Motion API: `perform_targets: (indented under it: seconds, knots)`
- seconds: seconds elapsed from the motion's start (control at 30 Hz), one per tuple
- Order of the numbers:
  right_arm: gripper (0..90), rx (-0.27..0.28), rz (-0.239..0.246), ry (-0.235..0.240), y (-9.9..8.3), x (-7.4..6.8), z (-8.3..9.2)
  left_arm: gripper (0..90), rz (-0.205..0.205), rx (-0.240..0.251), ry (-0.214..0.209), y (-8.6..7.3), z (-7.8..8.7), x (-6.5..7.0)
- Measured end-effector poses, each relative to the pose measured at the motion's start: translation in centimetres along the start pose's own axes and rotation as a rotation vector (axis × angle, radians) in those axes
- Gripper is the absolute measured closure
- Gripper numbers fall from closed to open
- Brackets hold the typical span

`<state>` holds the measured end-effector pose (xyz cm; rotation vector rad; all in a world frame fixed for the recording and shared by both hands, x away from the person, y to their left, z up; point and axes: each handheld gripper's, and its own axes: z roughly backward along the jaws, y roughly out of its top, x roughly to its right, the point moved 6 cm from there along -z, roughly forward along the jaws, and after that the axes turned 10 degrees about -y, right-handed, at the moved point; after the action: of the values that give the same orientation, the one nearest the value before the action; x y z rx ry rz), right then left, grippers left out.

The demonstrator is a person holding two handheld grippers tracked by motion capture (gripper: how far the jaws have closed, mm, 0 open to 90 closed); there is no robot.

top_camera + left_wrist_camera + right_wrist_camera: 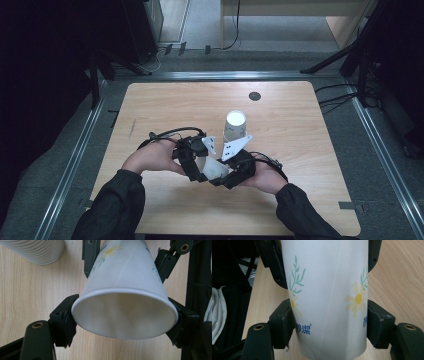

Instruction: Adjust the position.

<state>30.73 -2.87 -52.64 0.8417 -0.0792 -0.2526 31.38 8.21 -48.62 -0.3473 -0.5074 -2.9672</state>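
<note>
A white paper cup (pixel 215 169) printed with yellow flowers lies on its side in the air just above the wooden table (pixel 165 105), between both hands. In the left gripper view its open mouth (pixel 125 315) faces the camera, and my left gripper (pixel 123 320) is shut on the cup near the rim, pads pressing both sides. In the right gripper view my right gripper (pixel 330 325) is shut on the cup's wall (pixel 327 290) toward the narrower end. In the high view the left gripper (pixel 200 167) and right gripper (pixel 227 175) meet at the cup.
A stack of ribbed white paper cups (pixel 234 125) stands on the table just beyond the hands, and the stack (pixel 37 251) also sits near the held cup. A dark round spot (pixel 254 96) marks the table's far side. Metal rails run along the floor around the table.
</note>
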Motion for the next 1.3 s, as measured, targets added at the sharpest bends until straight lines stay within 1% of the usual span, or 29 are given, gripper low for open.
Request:
perform_targets:
  seconds: [0.17, 0.3, 0.37, 0.4, 0.43, 0.5, 0.53, 0.57, 0.63, 0.67, 0.73, 0.83, 0.87, 0.9, 1.0, 1.03, 1.1, 1.17, 1.3]
  knots:
    - [33.1, -0.002, 0.018, -0.009, 0.0, 0.0, 0.1, 21.8, -0.011, -0.006, 0.003, 0.0, -0.1, 0.0]
    - [32.8, -0.001, 0.022, -0.013, 0.1, 0.0, 0.2, 18.6, -0.027, 0.019, 0.013, 0.0, 0.0, 0.0]
    - [32.8, 0.001, 0.015, -0.017, 0.1, 0.1, 0.4, 14.6, -0.029, 0.031, 0.014, 0.0, 0.1, -0.1]
    - [32.9, 0.003, 0.015, -0.021, 0.1, 0.2, 0.5, 13.1, -0.024, 0.044, 0.015, 0.0, 0.1, -0.1]
    - [32.9, 0.005, 0.011, -0.026, 0.1, 0.3, 0.6, 13.0, -0.025, 0.046, 0.018, -0.1, 0.2, -0.2]
    - [32.9, 0.009, 0.005, -0.029, 0.1, 0.5, 0.9, 12.6, -0.006, 0.067, 0.022, -0.2, 0.3, -0.3]
    - [32.9, 0.012, 0.006, -0.029, 0.1, 0.6, 1.0, 12.6, -0.008, 0.071, 0.027, -0.3, 0.4, -0.5]
    - [32.8, 0.018, 0.005, -0.031, 0.1, 0.6, 1.1, 12.6, -0.001, 0.082, 0.022, -0.4, 0.5, -0.5]
    - [32.9, 0.025, 0.002, -0.034, 0.2, 0.7, 1.4, 12.6, 0.001, 0.098, 0.02, -0.6, 0.6, -0.6]
    - [32.9, 0.031, 0.005, -0.037, 0.2, 0.8, 1.5, 12.6, 0.001, 0.112, 0.013, -0.7, 0.7, -0.6]
    - [32.9, 0.036, -0.004, -0.037, 0.2, 0.9, 1.8, 12.7, 0.006, 0.139, 0.006, -0.9, 0.9, -0.6]
    - [32.9, 0.051, -0.008, -0.036, 0.2, 1.0, 2.1, 12.7, 0.009, 0.171, 0.02, -1.3, 1.2, -0.7]
    - [32.8, 0.056, -0.009, -0.038, 0.3, 1.0, 2.3, 12.7, 0.01, 0.18, 0.014, -1.5, 1.3, -0.7]
    - [32.9, 0.057, -0.017, -0.033, 0.3, 1.0, 2.4, 12.7, 0.016, 0.199, 0.01, -1.7, 1.4, -0.7]
    - [32.9, 0.069, -0.019, -0.038, 0.3, 1.1, 2.8, 12.7, 0.033, 0.252, -0.014, -2.2, 1.6, -0.7]
    - [32.9, 0.076, -0.021, -0.042, 0.3, 1.2, 2.9, 12.8, 0.045, 0.271, -0.016, -2.3, 1.6, -0.6]
    - [32.9, 0.082, -0.025, -0.041, 0.3, 1.2, 3.1, 12.8, 0.054, 0.289, -0.026, -2.8, 1.7, -0.6]
    - [32.9, 0.086, -0.031, -0.041, 0.3, 1.2, 3.3, 12.8, 0.062, 0.308, -0.027, -3.2, 1.8, -0.6]
    - [32.8, 0.101, -0.036, -0.039, 0.4, 1.3, 3.7, 13.2, 0.092, 0.374, -0.05, -3.9, 2.0, -0.4]
